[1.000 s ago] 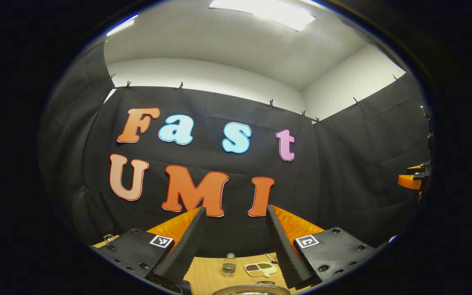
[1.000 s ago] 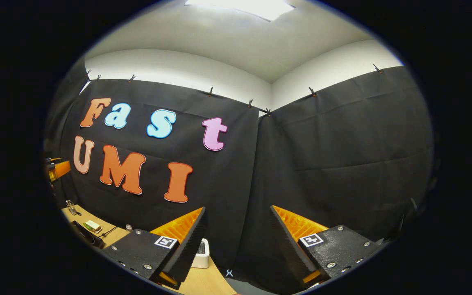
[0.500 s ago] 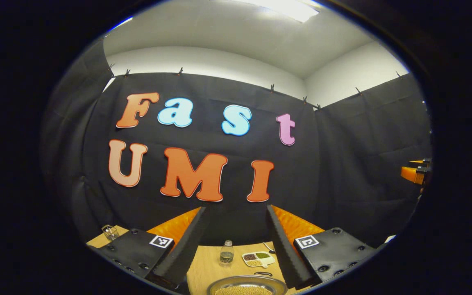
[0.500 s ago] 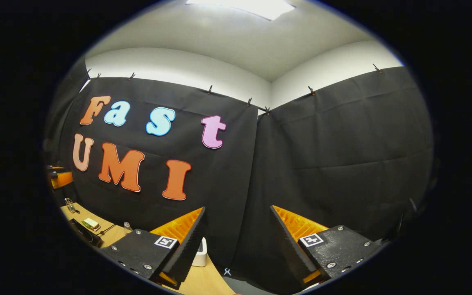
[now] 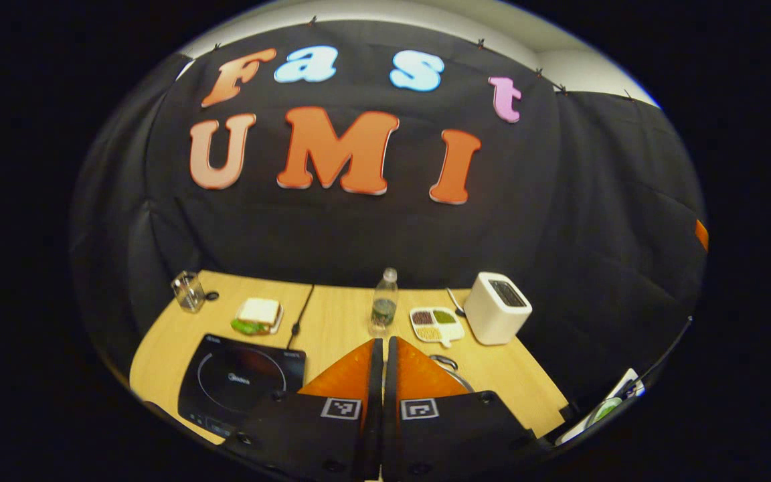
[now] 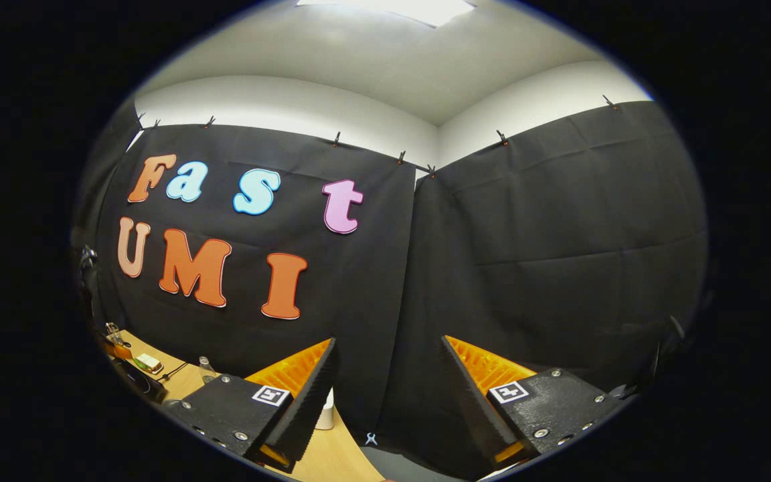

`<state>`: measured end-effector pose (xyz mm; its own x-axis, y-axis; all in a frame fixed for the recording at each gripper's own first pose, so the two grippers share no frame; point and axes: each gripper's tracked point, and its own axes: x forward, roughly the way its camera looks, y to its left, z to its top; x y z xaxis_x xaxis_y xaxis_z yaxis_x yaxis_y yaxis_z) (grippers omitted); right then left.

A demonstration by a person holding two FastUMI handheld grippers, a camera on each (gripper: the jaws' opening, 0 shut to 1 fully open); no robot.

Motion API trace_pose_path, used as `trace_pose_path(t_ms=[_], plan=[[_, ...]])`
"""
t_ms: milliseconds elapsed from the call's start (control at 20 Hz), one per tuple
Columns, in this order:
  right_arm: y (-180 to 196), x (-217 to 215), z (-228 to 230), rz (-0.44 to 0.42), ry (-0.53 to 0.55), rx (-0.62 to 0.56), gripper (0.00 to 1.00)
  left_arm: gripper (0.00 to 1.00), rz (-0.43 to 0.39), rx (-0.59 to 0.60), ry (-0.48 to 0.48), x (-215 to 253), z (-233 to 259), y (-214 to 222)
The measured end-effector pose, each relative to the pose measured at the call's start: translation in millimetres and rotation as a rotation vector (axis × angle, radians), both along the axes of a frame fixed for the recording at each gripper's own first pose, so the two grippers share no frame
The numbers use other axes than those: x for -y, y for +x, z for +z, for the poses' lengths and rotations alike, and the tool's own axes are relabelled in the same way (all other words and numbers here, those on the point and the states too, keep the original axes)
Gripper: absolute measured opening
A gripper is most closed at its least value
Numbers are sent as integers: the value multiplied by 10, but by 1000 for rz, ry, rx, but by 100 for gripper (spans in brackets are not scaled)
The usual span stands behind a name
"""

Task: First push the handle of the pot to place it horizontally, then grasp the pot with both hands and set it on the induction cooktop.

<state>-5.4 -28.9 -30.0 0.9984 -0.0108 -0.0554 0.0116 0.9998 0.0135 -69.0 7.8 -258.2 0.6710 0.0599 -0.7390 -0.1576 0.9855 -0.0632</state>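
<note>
Wooden table (image 5: 345,314) against black cloth wall (image 5: 359,234)

A: Light src? Right gripper view: ceiling panel (image 6: 389,8) at top edge, blown out, ceiling below it evenly lit.
B: Left gripper view dimmer overall. Table (image 5: 338,314) moderately lit, soft short shadows by toaster (image 5: 496,316) and bottle (image 5: 383,311). No hard glare.
A: Cloth wall soaks up light, folds barely read.
B: Distortion: strong fisheye both views, table edge and wall top bow, rim darkens.
A: Focus OK mid-frame; slight softness twd rim. Small items at left rim of right gripper view too small to tell.
</note>
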Motion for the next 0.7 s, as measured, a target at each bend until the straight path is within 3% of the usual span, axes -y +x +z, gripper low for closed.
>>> trace_pose_path(t_ms=[250,350,400,700], plan=[[2,80,-83,-8,13,-10,97,8,38,-356,-83,49,-775,-486],[2,109,-122,-14,9,-14,93,8,53,-451,-110,117,-928,-618],[0,127,-141,-18,8,-17,97,8,61,-491,-128,223,-1069,-799],[-17,135,-177,-24,16,-26,93,8,129,-700,-239,384,-1355,-1293]])
